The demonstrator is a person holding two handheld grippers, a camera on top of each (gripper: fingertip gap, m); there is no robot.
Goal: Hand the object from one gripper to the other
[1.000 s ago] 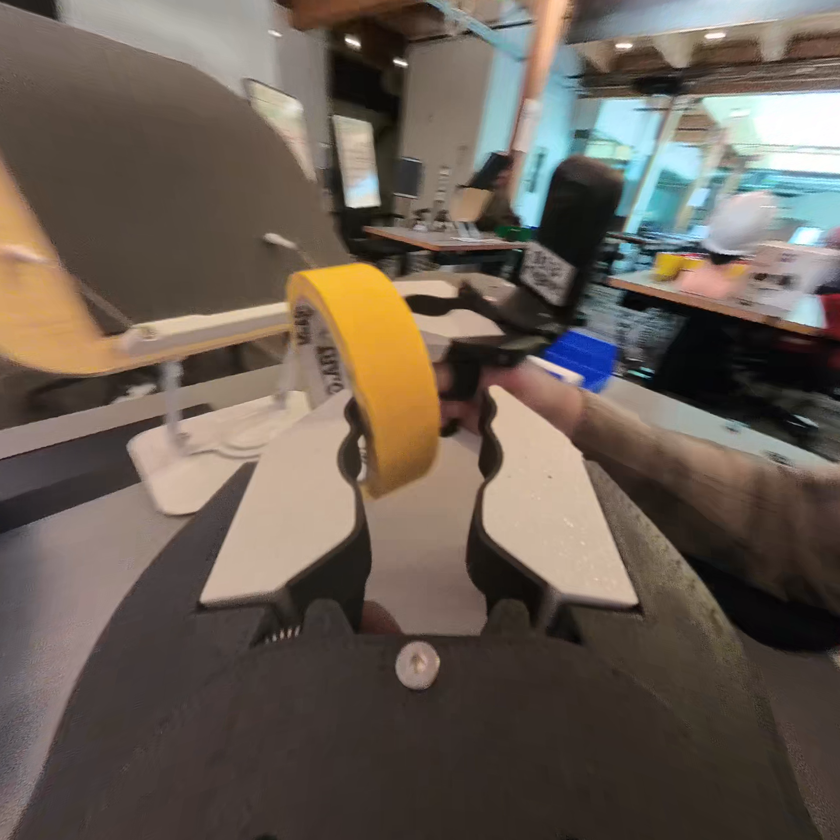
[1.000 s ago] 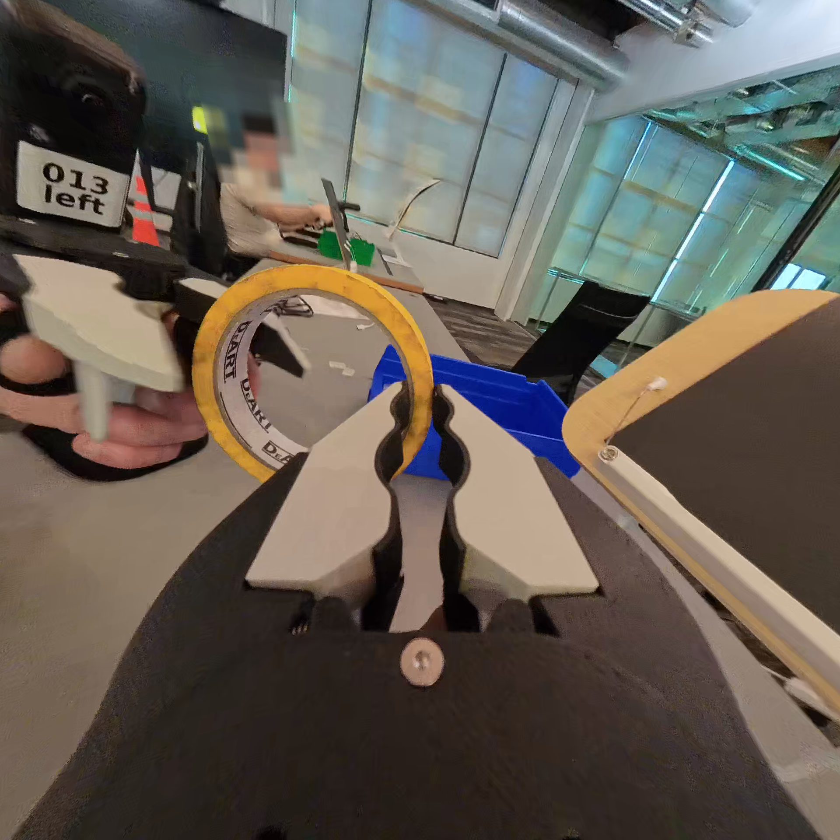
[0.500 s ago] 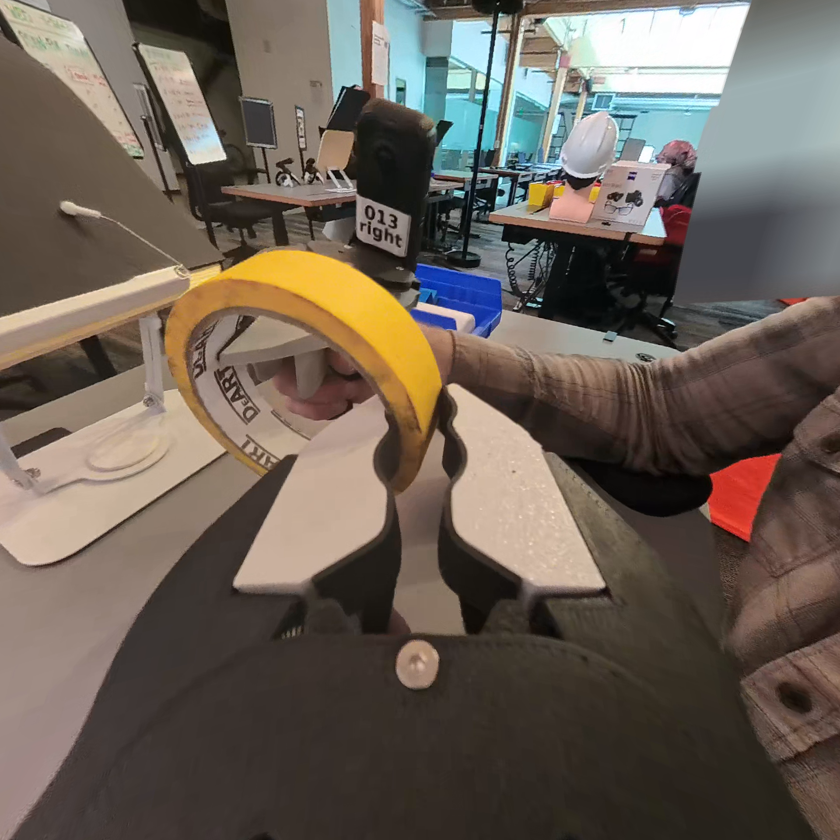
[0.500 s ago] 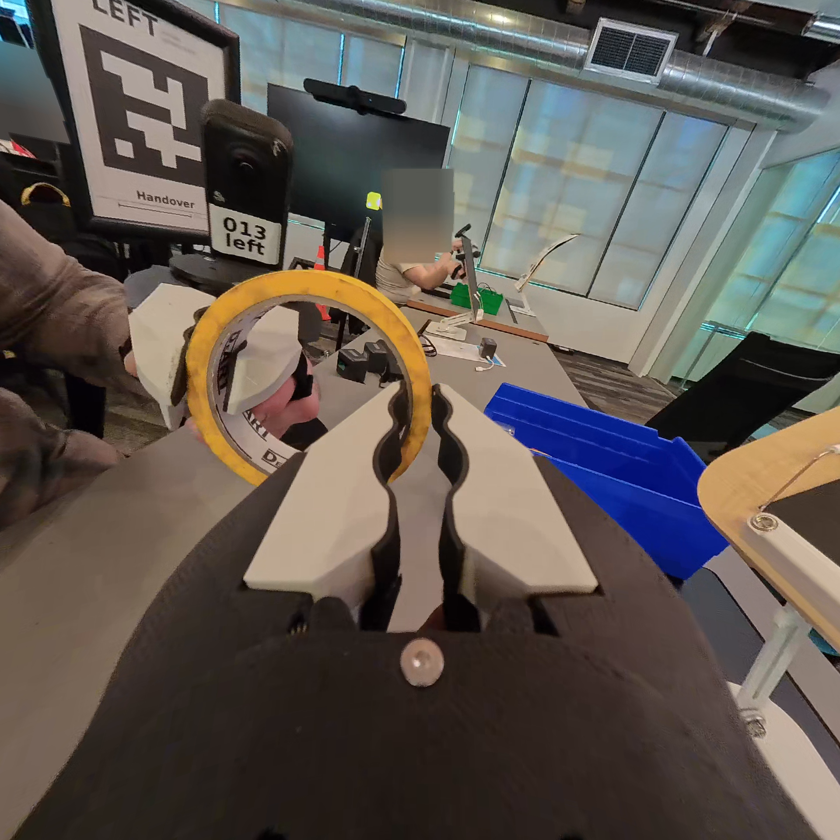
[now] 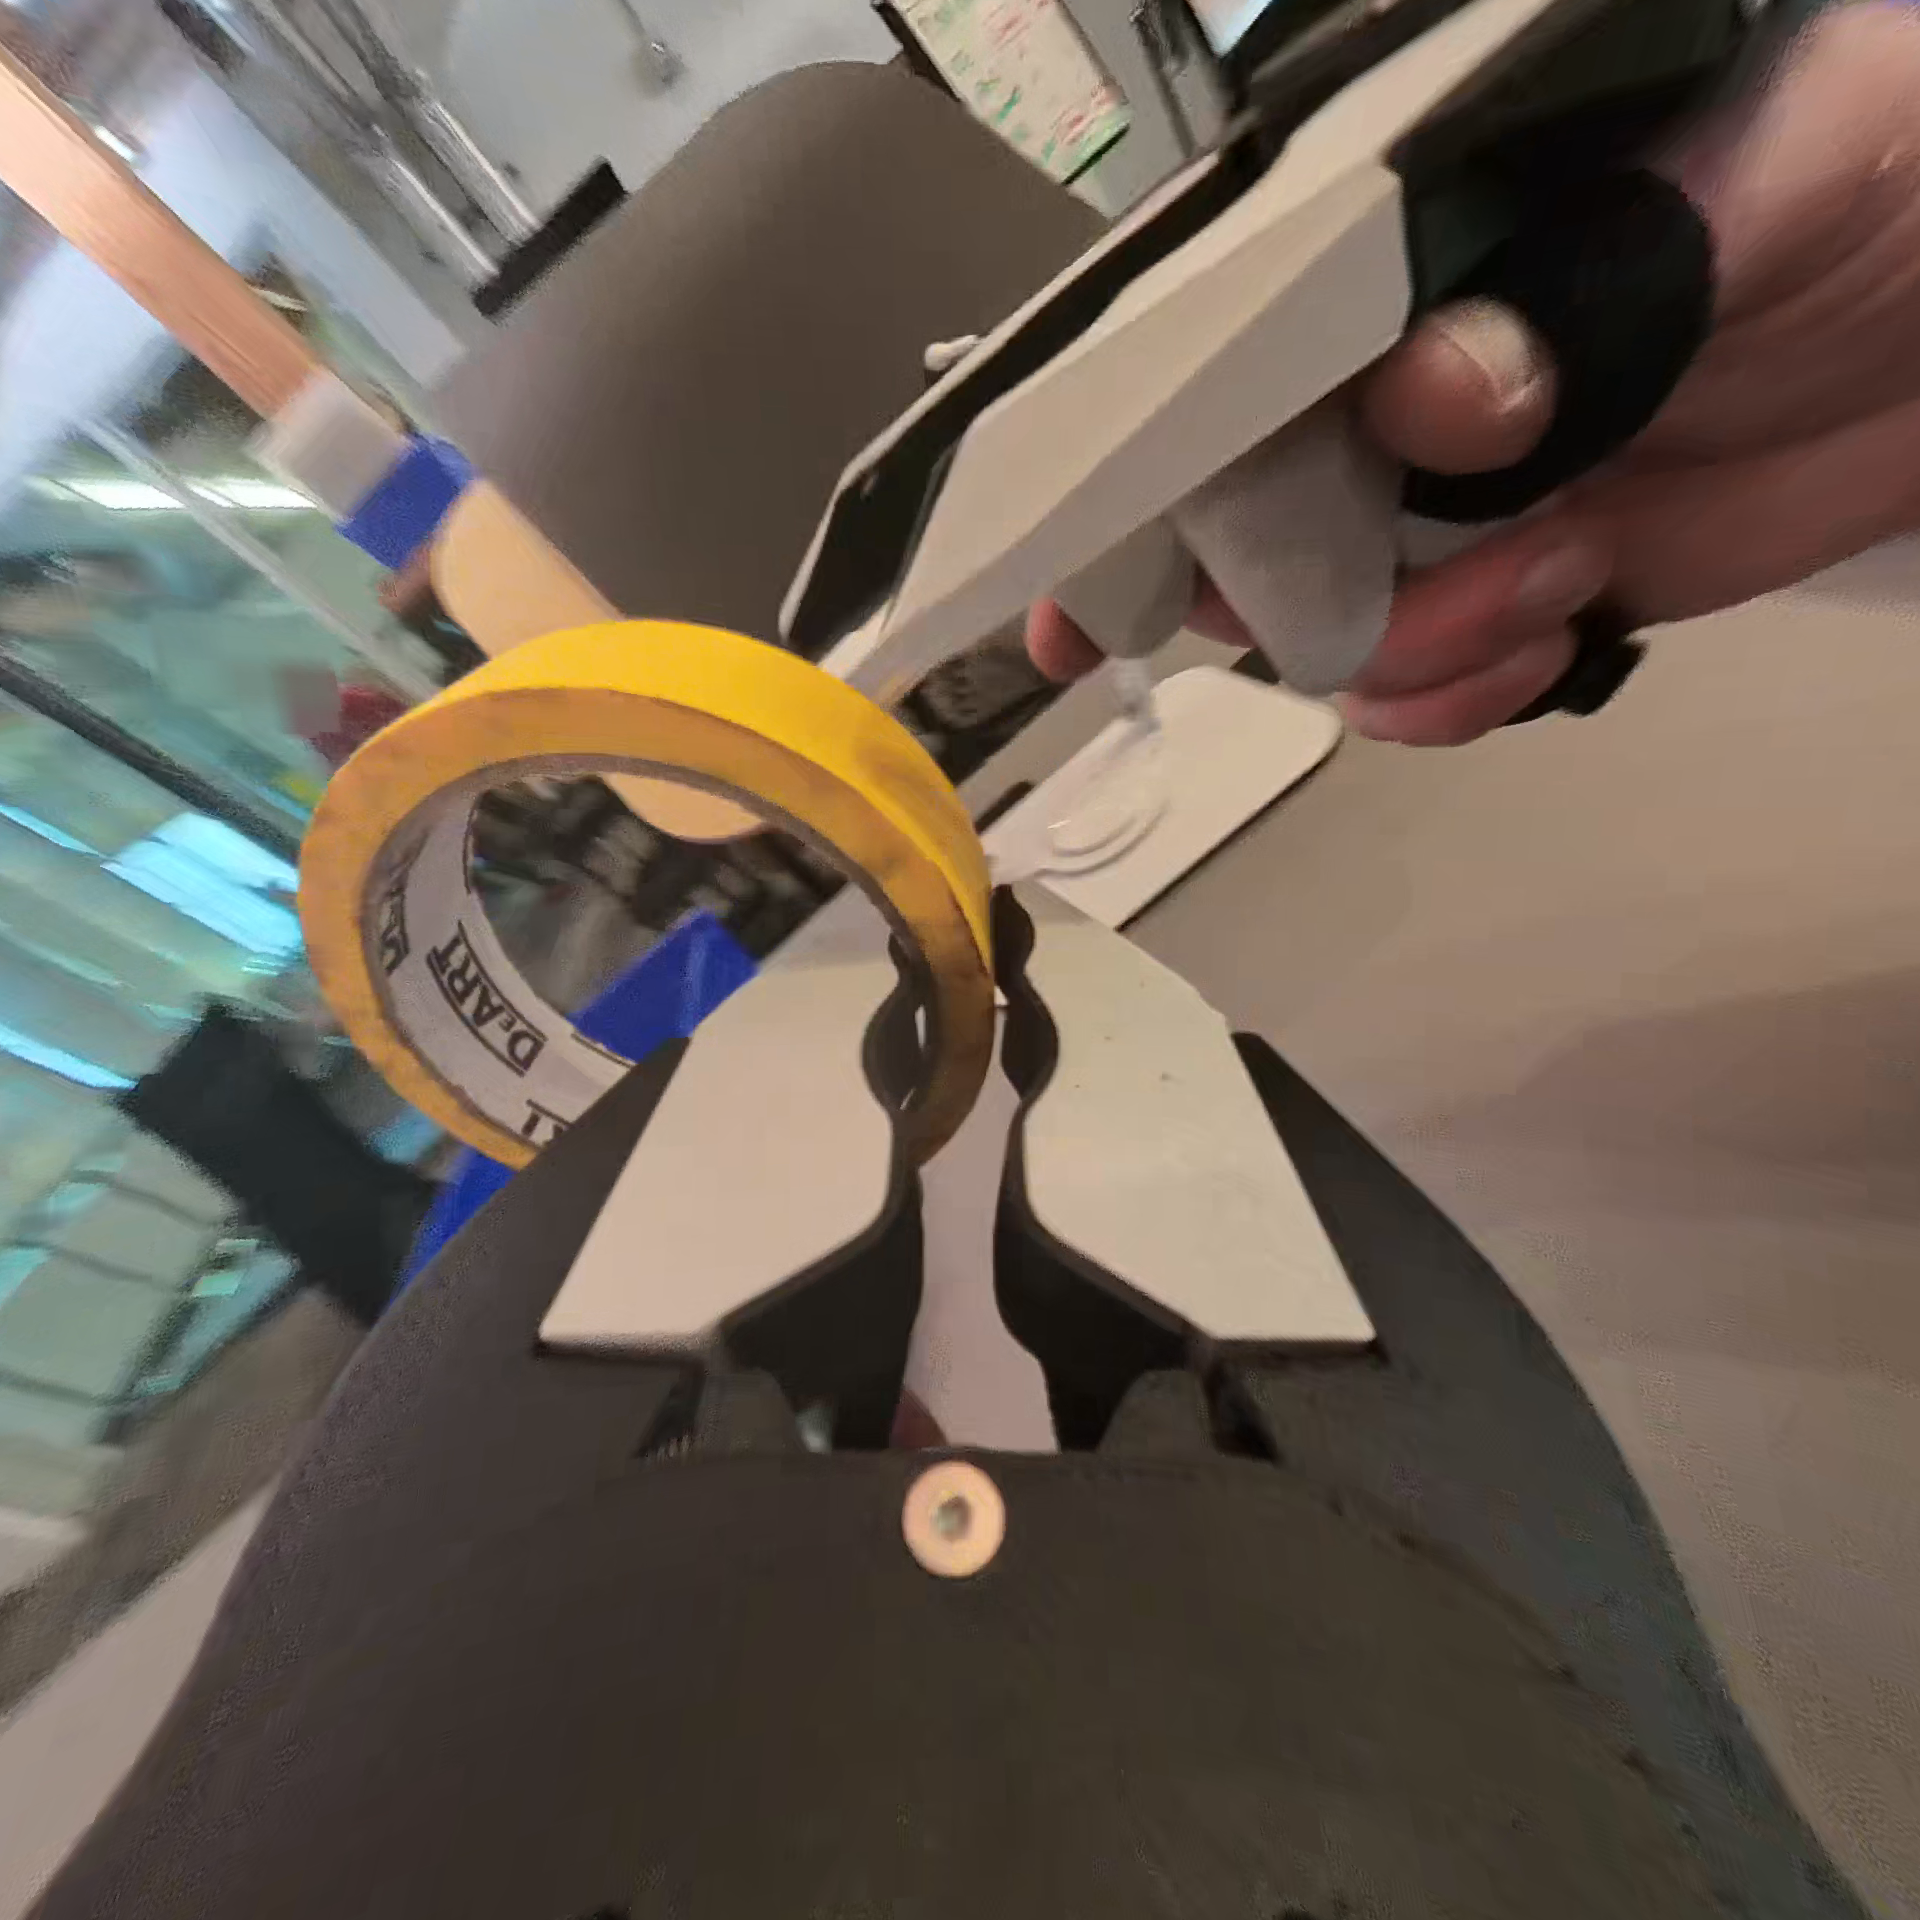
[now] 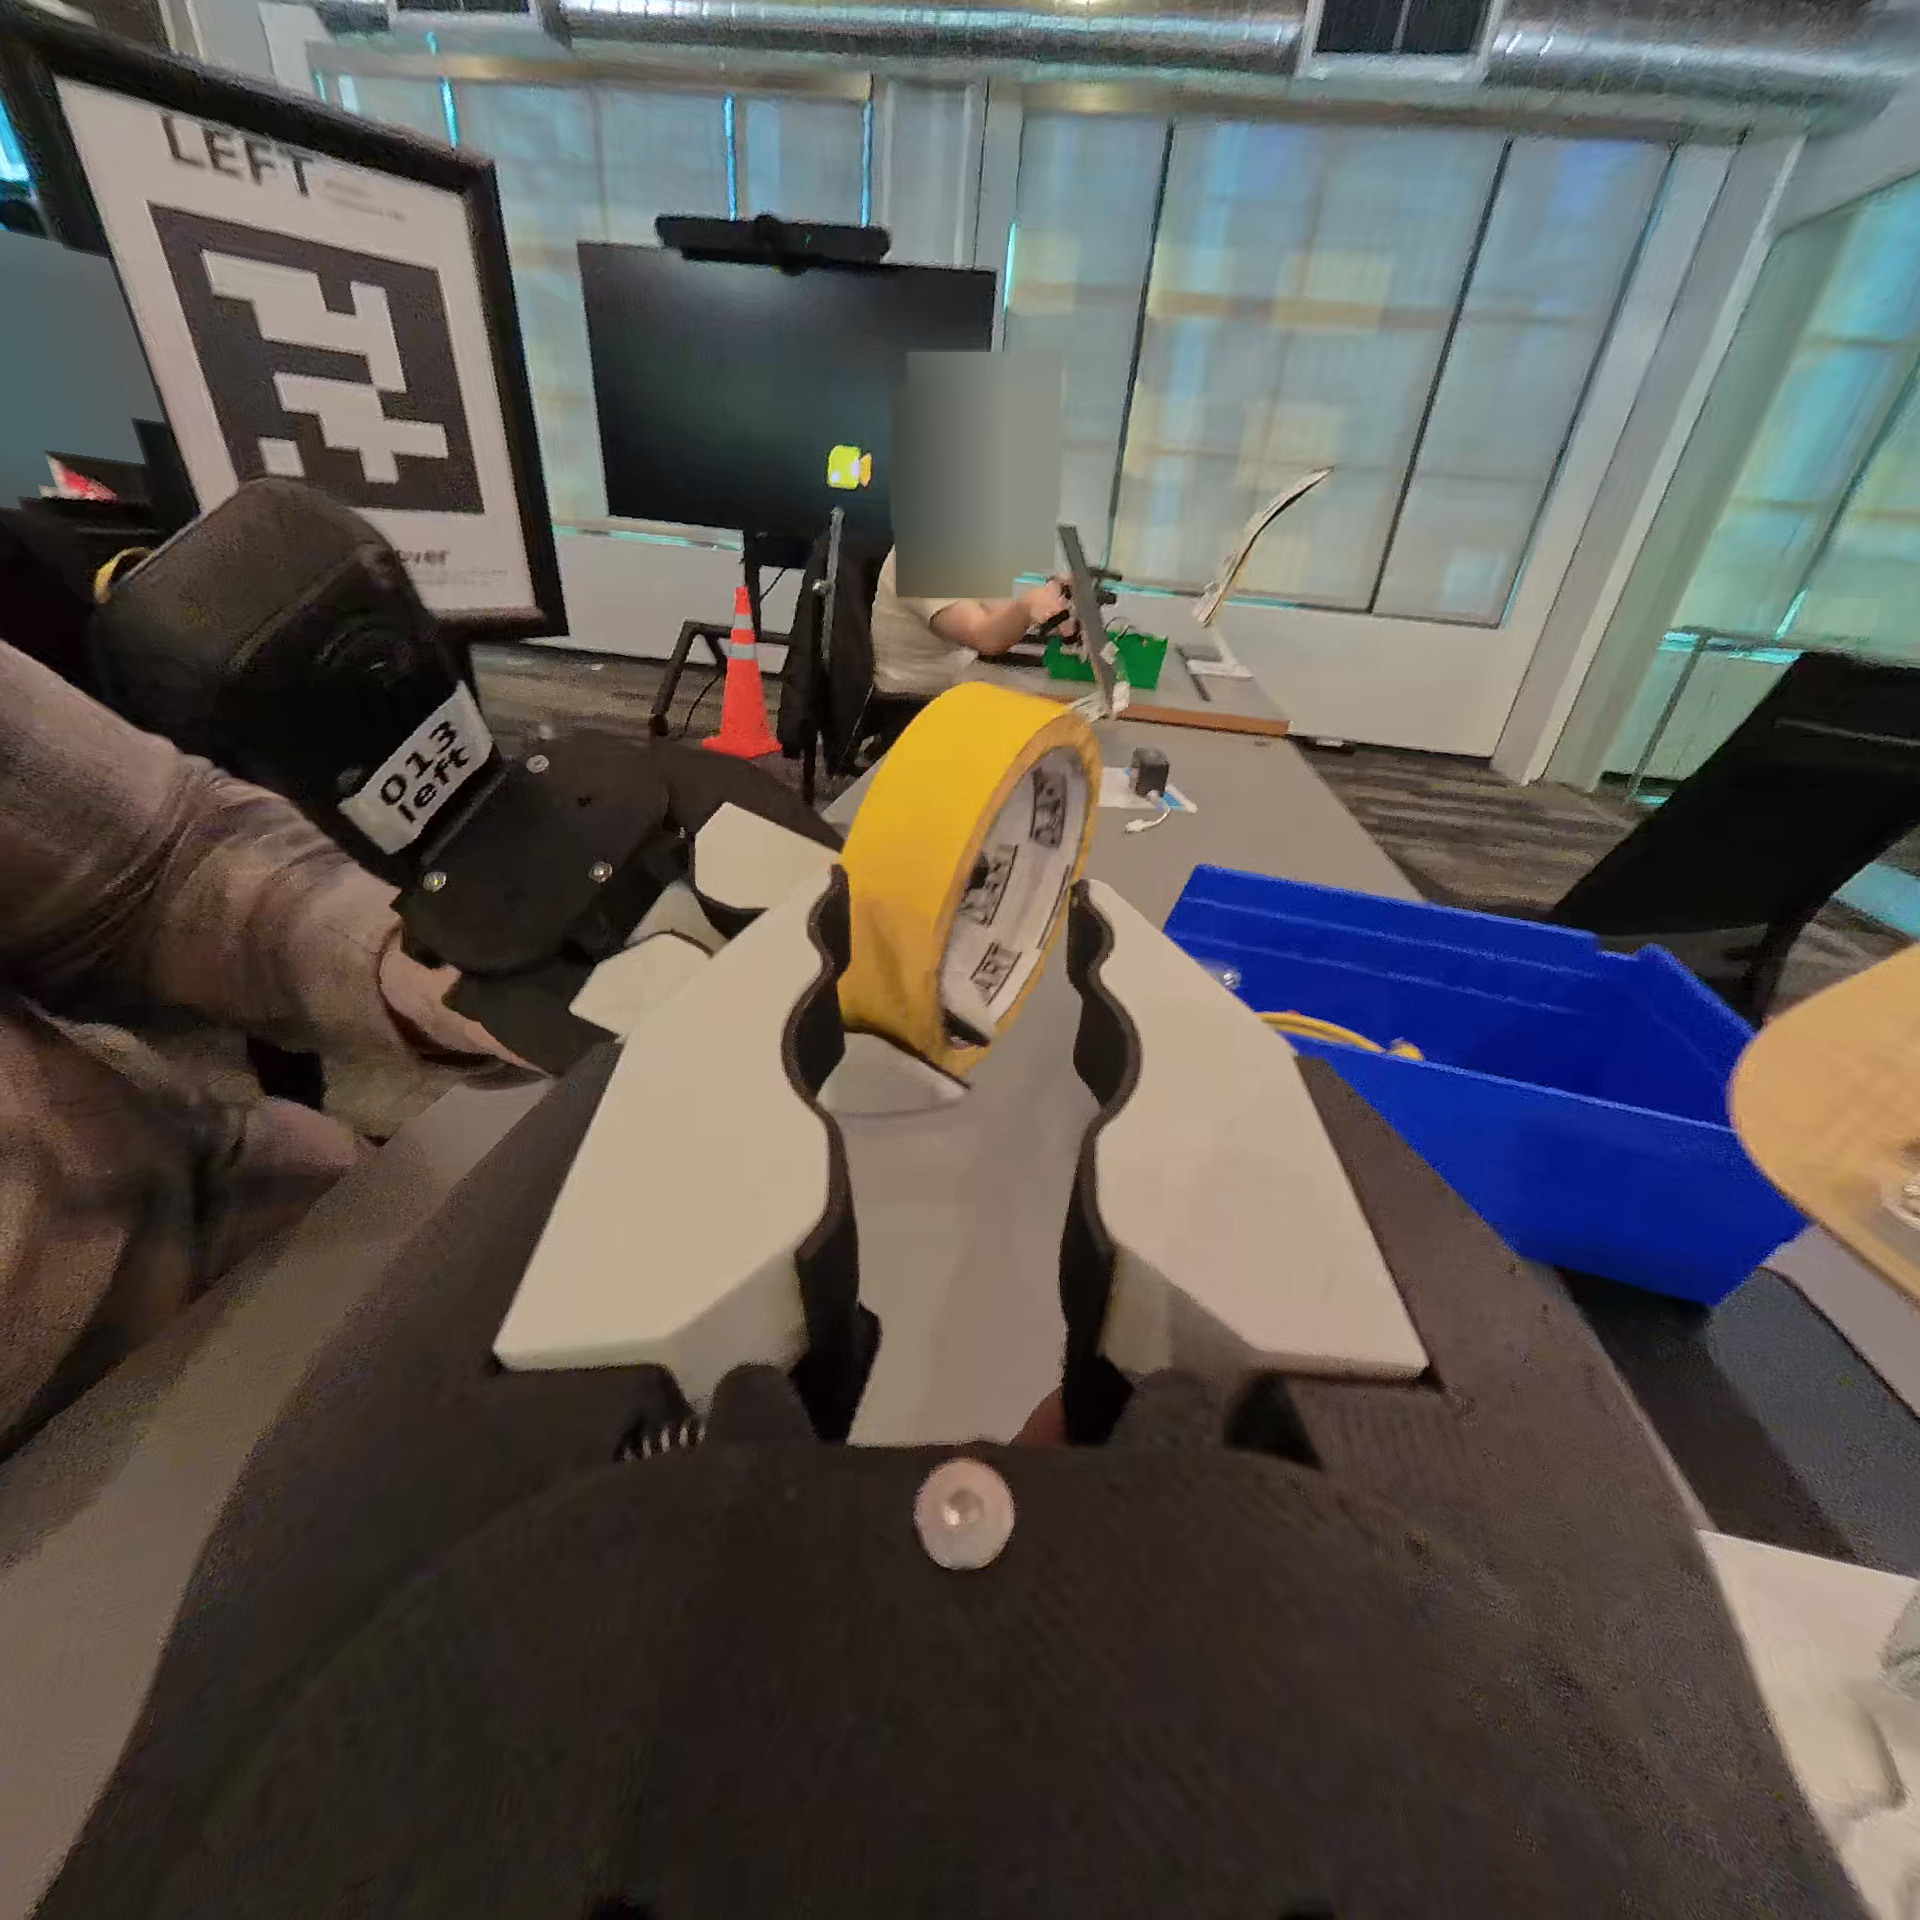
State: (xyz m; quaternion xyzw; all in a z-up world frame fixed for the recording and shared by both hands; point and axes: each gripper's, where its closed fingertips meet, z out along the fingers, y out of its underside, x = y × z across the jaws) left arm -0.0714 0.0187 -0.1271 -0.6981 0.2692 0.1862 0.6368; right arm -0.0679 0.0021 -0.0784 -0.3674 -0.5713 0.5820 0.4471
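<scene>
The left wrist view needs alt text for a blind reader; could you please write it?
The left gripper pinches the rim of a yellow tape roll above a grey table. The right gripper, held in a hand, points at the roll from the upper right.

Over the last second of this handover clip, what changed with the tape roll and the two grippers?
The right hand-held gripper, shut on the yellow tape roll until half a second ago, has opened and let go; its fingers now stand apart around the roll. The left hand-held gripper, open a second ago, closed on the rim and stays clamped. The blue bin is unmoved.
</scene>
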